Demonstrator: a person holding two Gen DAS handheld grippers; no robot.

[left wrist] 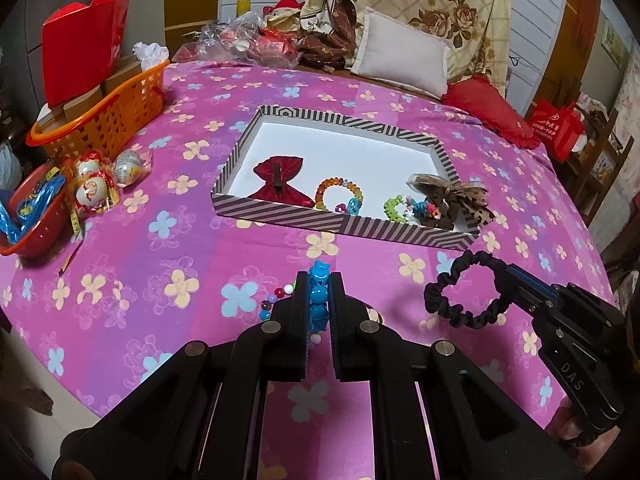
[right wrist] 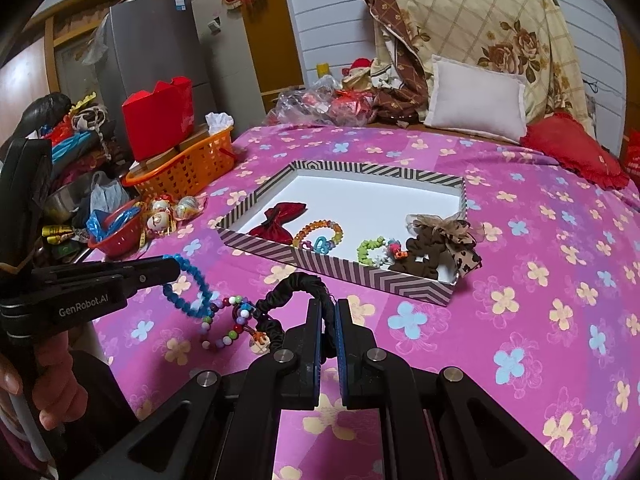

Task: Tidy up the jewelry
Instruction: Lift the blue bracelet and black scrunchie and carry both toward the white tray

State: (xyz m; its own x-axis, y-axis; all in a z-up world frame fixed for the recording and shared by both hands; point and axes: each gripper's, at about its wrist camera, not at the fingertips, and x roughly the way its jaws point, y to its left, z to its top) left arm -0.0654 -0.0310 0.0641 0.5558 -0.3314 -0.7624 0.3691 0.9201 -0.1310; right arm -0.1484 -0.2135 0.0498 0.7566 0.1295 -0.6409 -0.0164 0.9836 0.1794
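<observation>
My left gripper (left wrist: 319, 280) is shut on a blue bead bracelet (left wrist: 319, 300), lifted just above the cloth; the right wrist view shows this bracelet (right wrist: 188, 280) hanging from that gripper (right wrist: 176, 267). My right gripper (right wrist: 328, 305) is shut on a black scrunchie (right wrist: 280, 304), also seen in the left wrist view (left wrist: 460, 294). A multicoloured bead bracelet (right wrist: 228, 320) lies on the cloth between the grippers. The striped box (left wrist: 280, 212) ahead holds a red bow (left wrist: 280, 180), an orange bead bracelet (left wrist: 338, 192), a green bracelet (left wrist: 392, 208) and a brown leopard bow (left wrist: 460, 200).
The table has a pink flowered cloth (left wrist: 180, 240). An orange basket (left wrist: 108, 112) with a red box (left wrist: 84, 40), a red bowl (left wrist: 32, 216) and wrapped eggs (left wrist: 92, 184) stand at the left. Cushions (left wrist: 404, 52) and bags lie beyond the far edge.
</observation>
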